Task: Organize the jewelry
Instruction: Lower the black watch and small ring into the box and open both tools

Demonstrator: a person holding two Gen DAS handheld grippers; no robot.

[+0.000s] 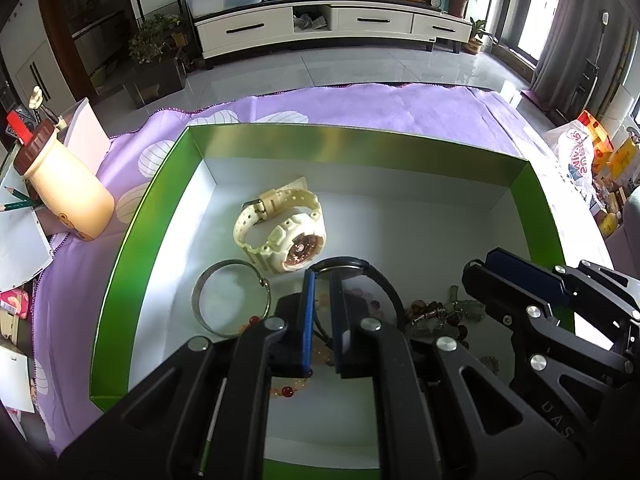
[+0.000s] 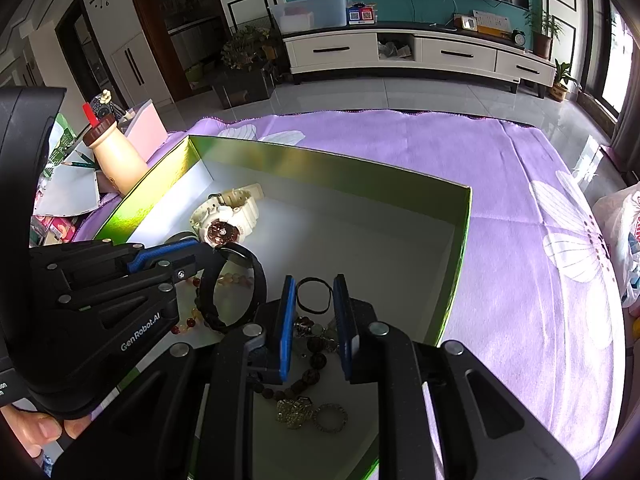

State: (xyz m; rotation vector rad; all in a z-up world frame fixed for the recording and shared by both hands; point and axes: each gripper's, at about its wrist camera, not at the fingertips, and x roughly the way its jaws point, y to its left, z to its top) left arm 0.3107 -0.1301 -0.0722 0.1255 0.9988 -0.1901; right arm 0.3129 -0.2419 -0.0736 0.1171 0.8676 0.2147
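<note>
A green box (image 1: 144,216) with a white floor lies on the purple cloth; it also shows in the right wrist view (image 2: 460,248). In it lie a cream watch (image 1: 280,236), a silver bangle (image 1: 230,298), beaded bracelets (image 2: 188,322) and a heap of dark beads and charms (image 2: 304,380). My left gripper (image 1: 322,280) is shut on a black watch (image 2: 236,288), holding its strap just above the floor. My right gripper (image 2: 314,292) is open over the heap, its fingers either side of a thin black ring (image 2: 314,295).
A cream bottle-shaped pen holder (image 1: 64,192) with pencils, papers and a white box stand left of the green box. A plastic bag (image 1: 576,160) lies at the right table edge. Purple cloth (image 2: 520,240) spreads right of the box.
</note>
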